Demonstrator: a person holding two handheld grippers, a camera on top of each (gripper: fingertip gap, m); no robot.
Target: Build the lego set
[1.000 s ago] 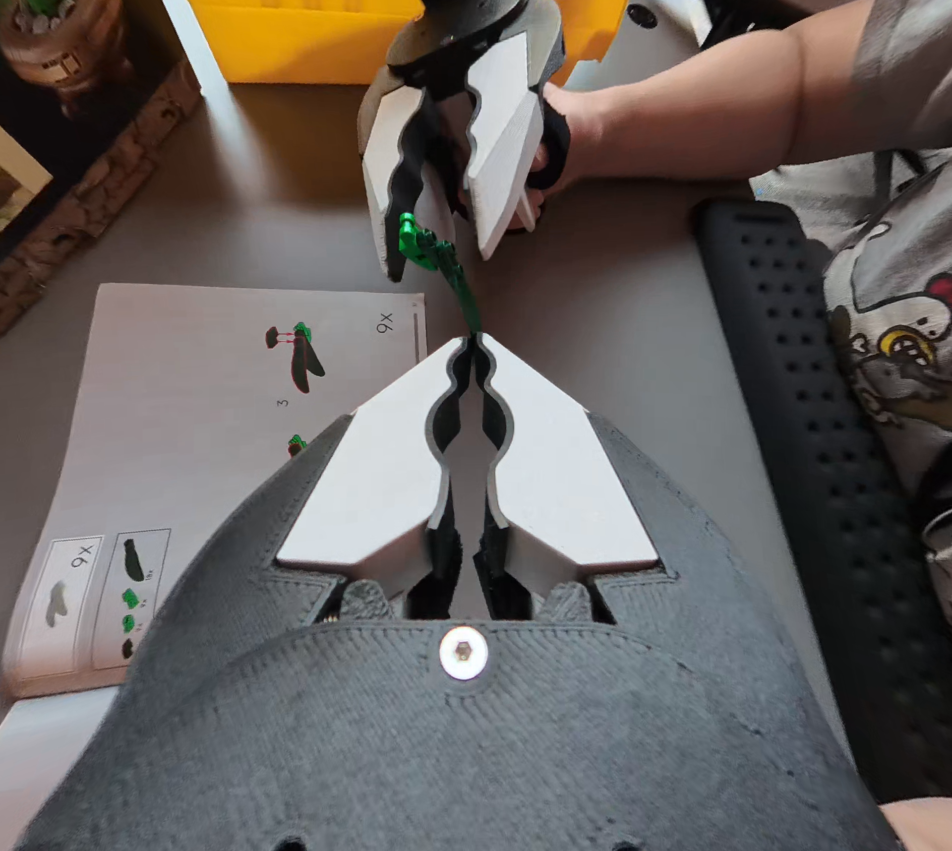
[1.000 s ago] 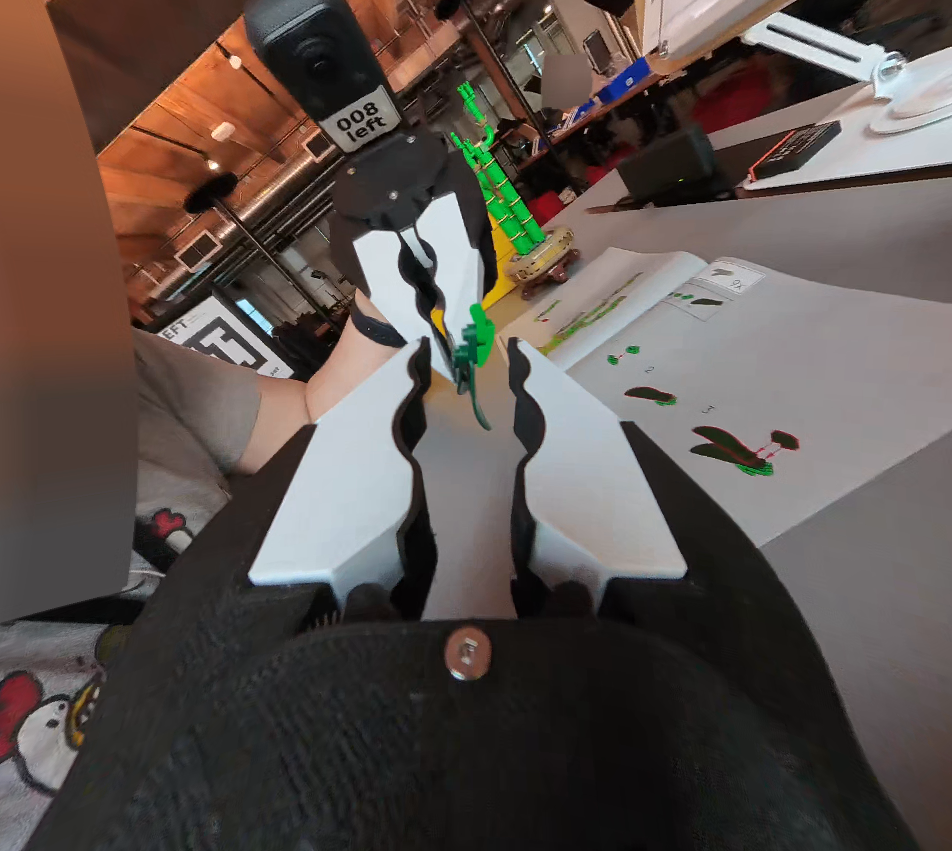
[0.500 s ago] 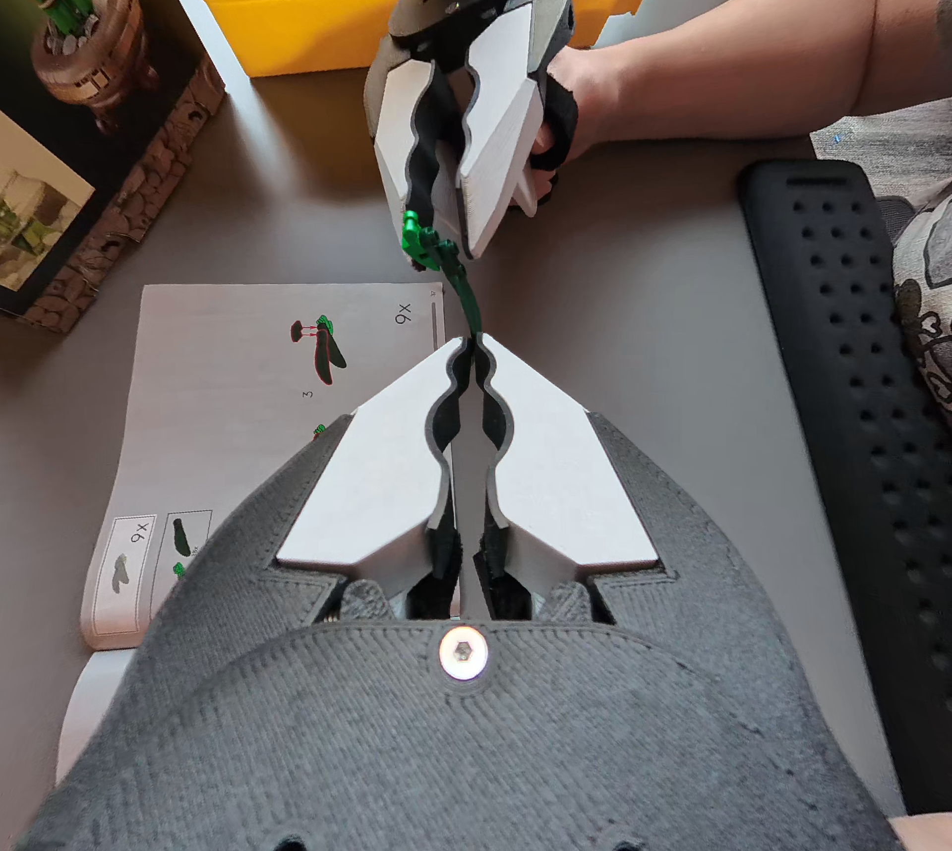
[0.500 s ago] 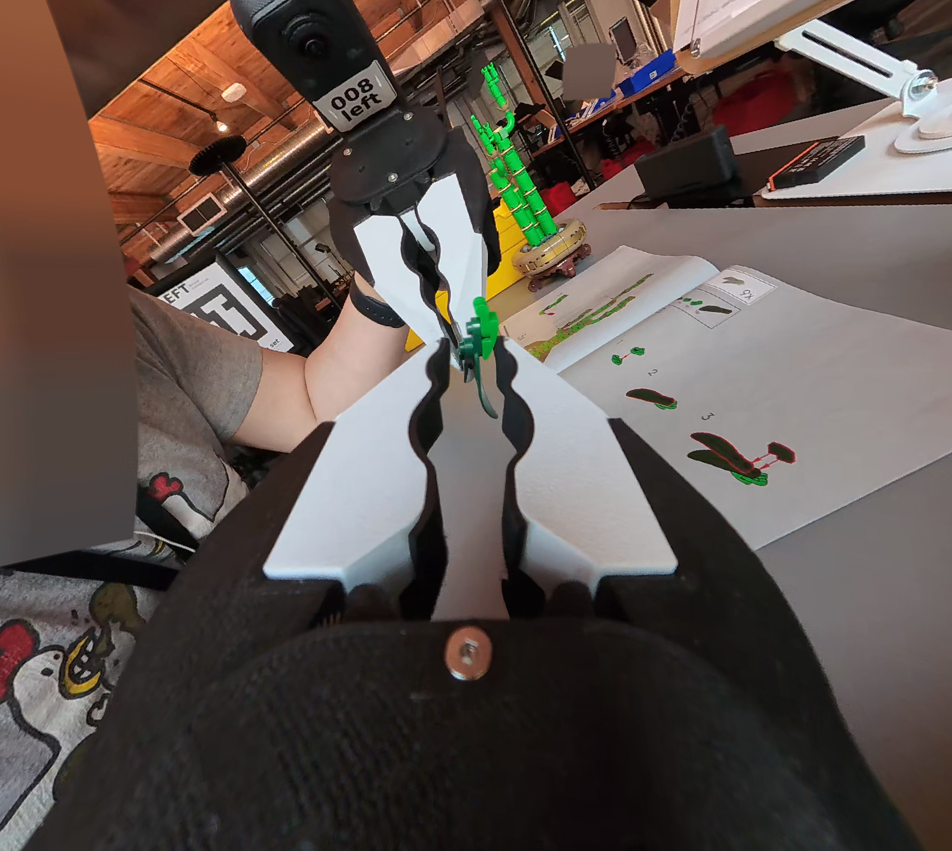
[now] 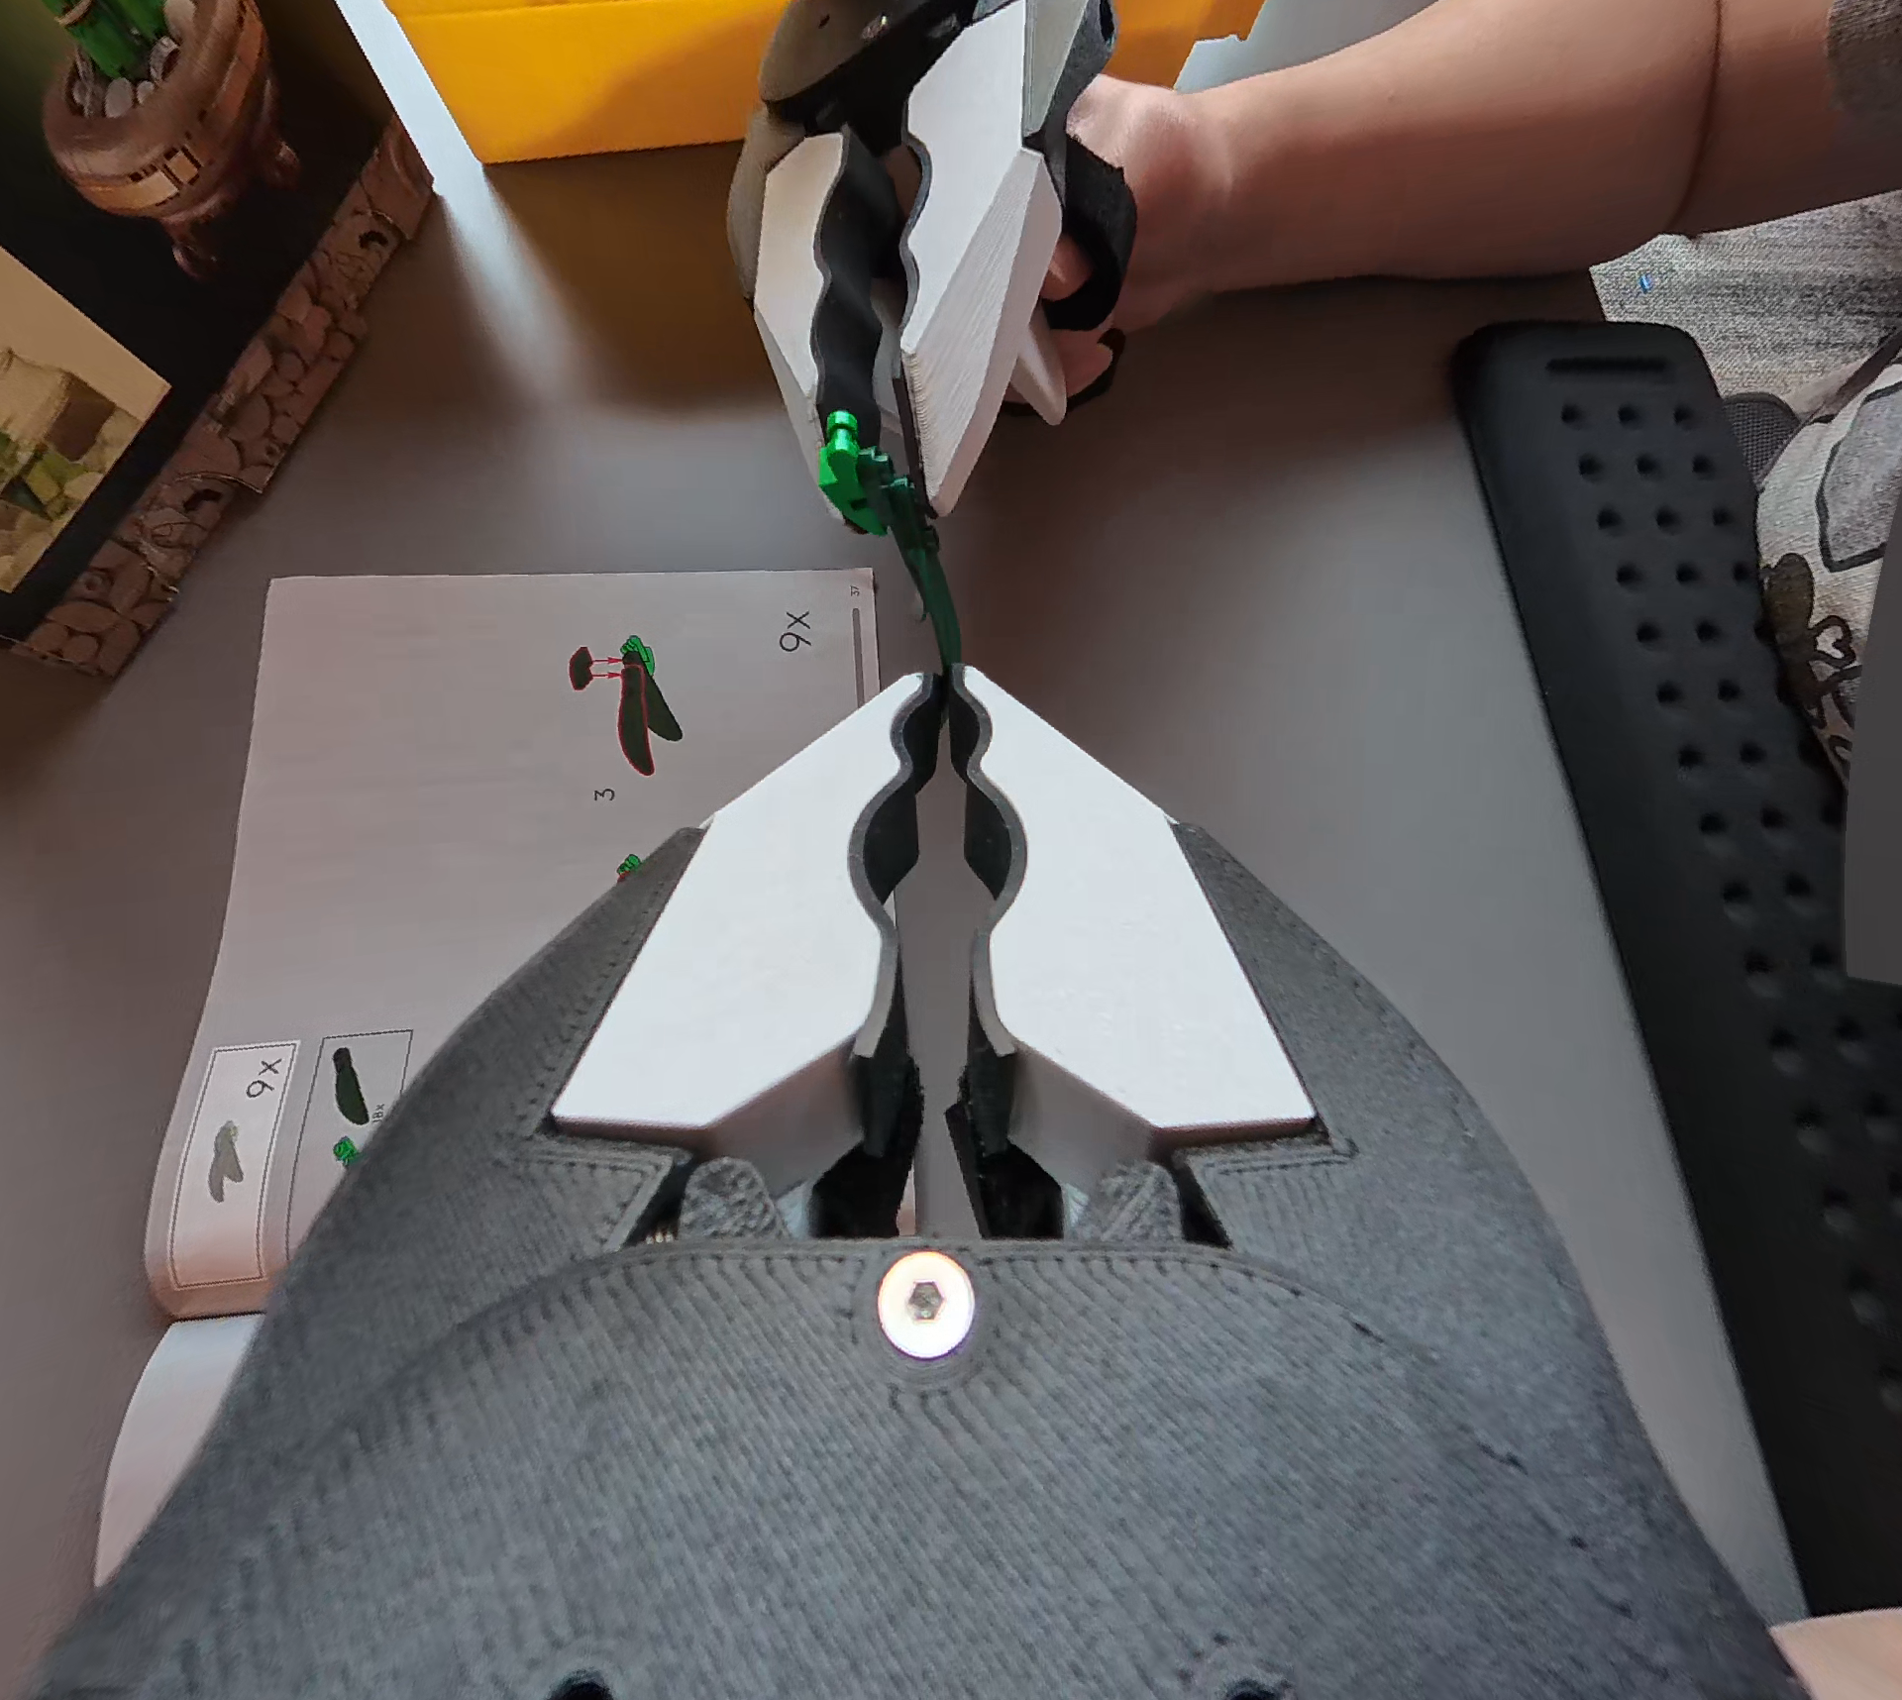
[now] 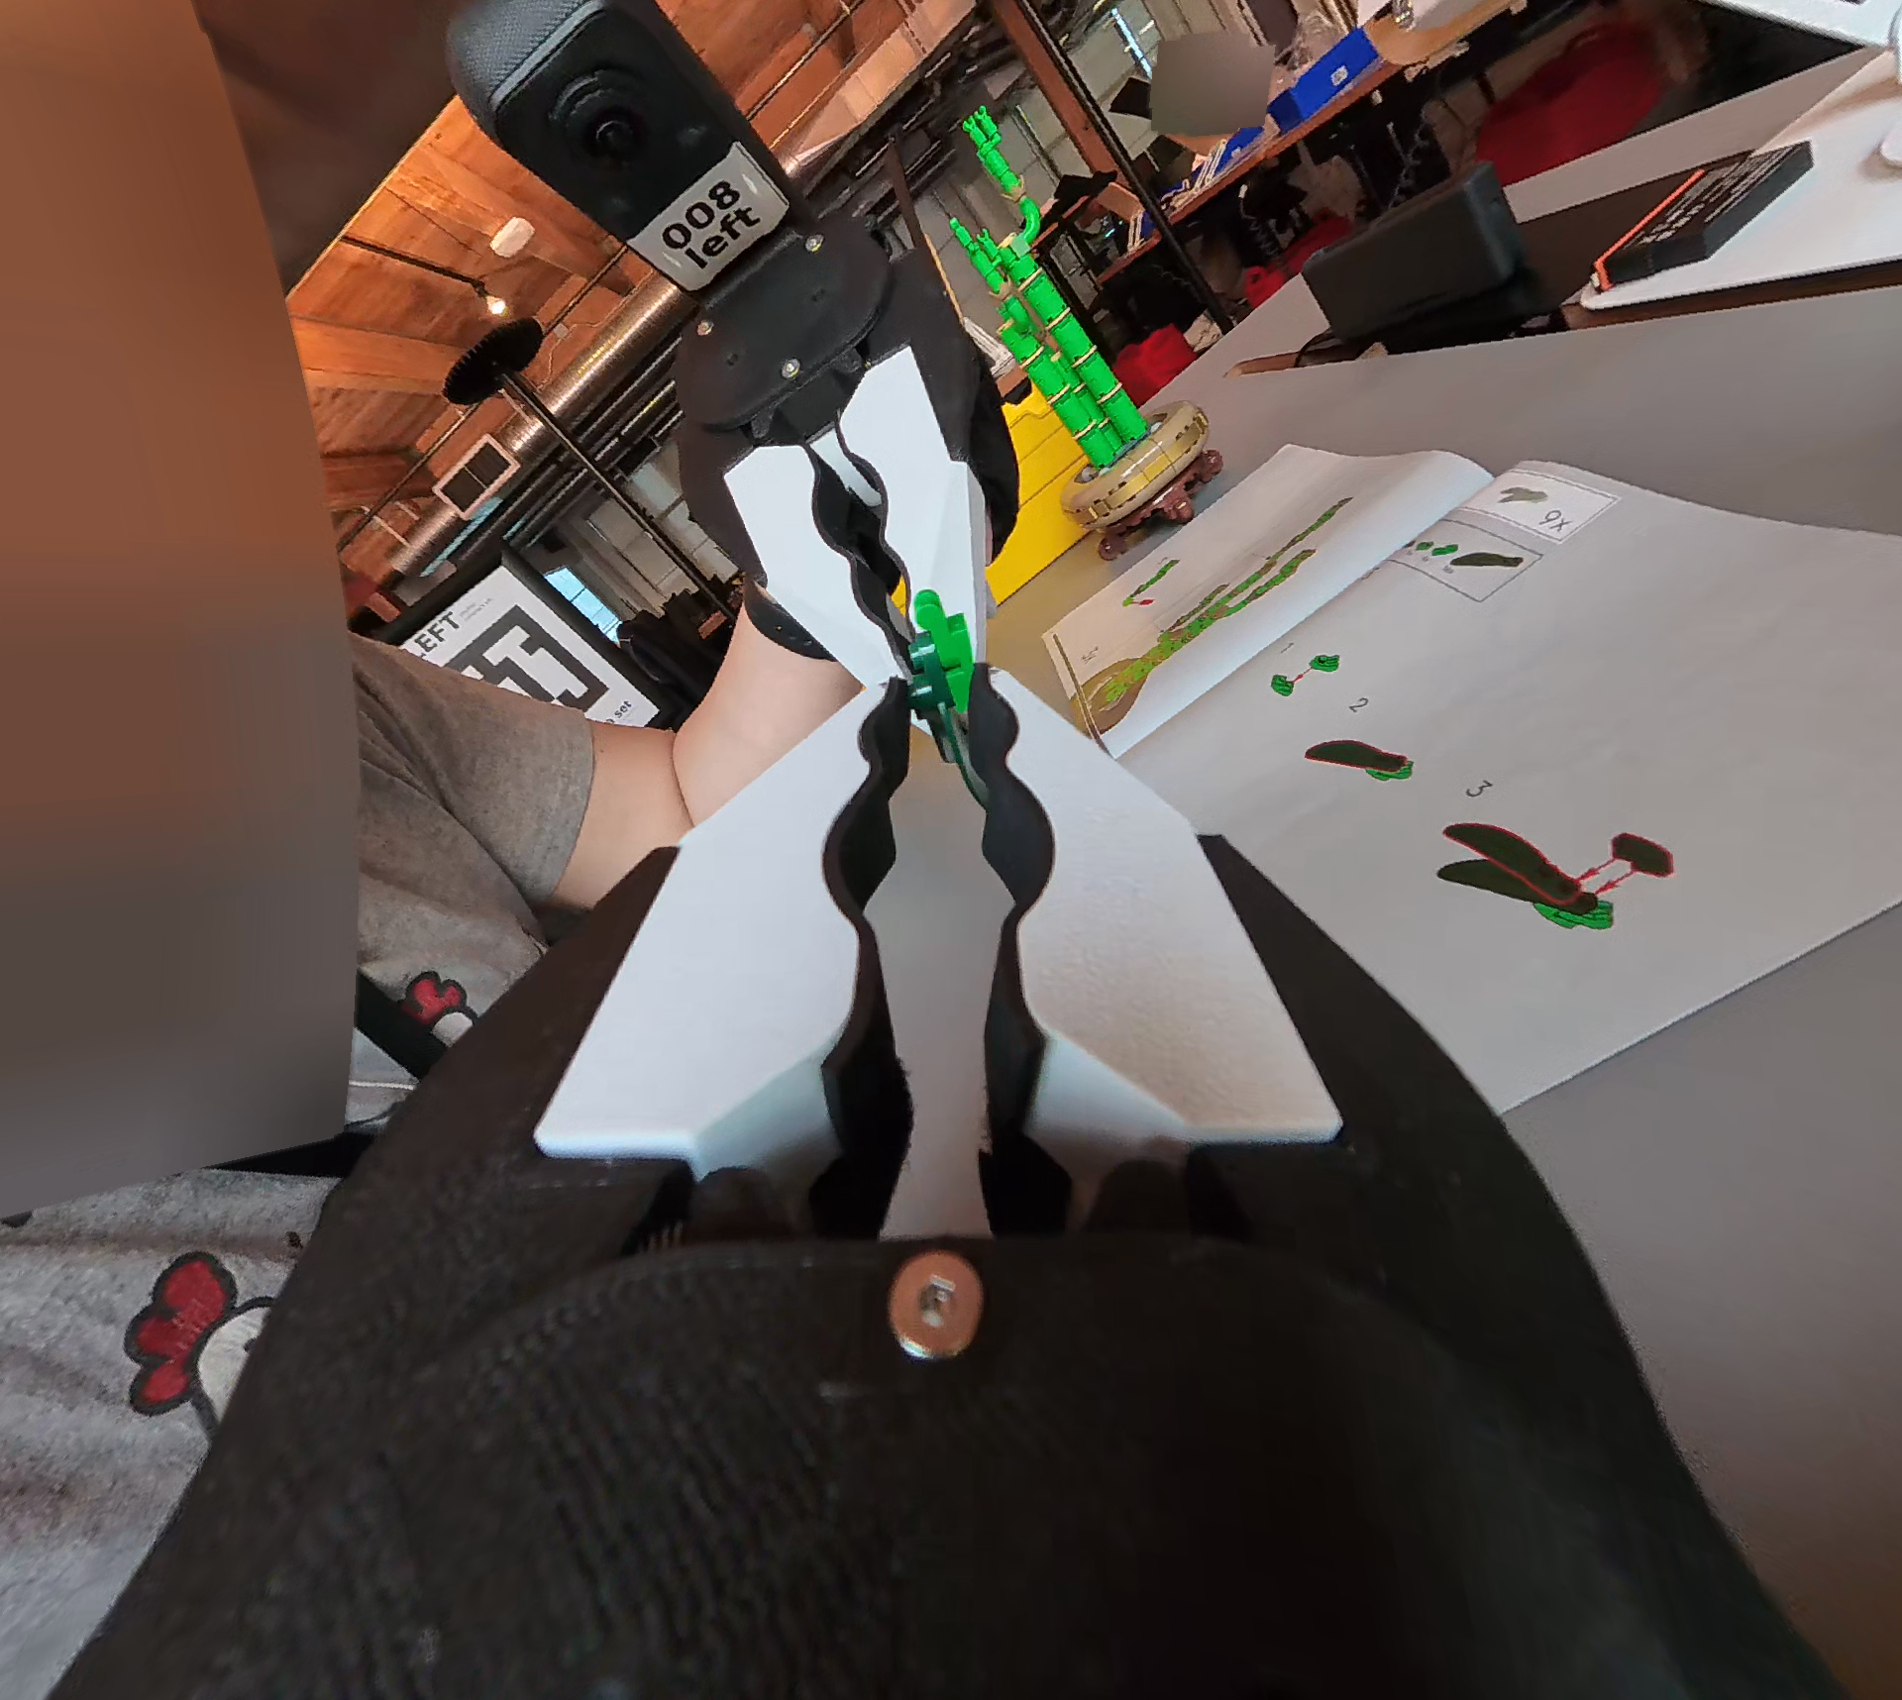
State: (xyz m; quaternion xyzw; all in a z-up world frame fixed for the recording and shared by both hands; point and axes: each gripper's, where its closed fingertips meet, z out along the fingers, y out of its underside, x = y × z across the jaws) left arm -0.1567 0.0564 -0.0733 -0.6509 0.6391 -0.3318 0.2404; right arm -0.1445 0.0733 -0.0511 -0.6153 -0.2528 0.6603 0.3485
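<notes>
A small green leaf assembly hangs in the air between my two grippers, above the grey table. It is a dark green leaf (image 5: 939, 611) with a bright green clip piece (image 5: 846, 472) on its far end. My left gripper (image 5: 947, 685) is shut on the leaf's near tip. My right gripper (image 5: 887, 490) comes from the opposite side with its jaws closed around the clip end. In the right wrist view my right gripper (image 6: 939, 702) grips the green assembly (image 6: 942, 647), and the left gripper (image 6: 926, 621) meets it tip to tip.
The open instruction booklet (image 5: 494, 827) lies on the table under the grippers, and it also shows in the right wrist view (image 6: 1544, 704). A yellow bin (image 5: 618, 4) and the set's box (image 5: 134, 230) stand behind. A built bamboo model (image 6: 1081, 385) stands farther back. A black perforated chair part (image 5: 1698, 827) is at the right. Both grippers' tips are close together, under 4 cm apart.
My right gripper's jaws have narrowed from wide open to closed on the green clip end. The left gripper has kept its hold on the leaf. Both grippers shifted slightly.
</notes>
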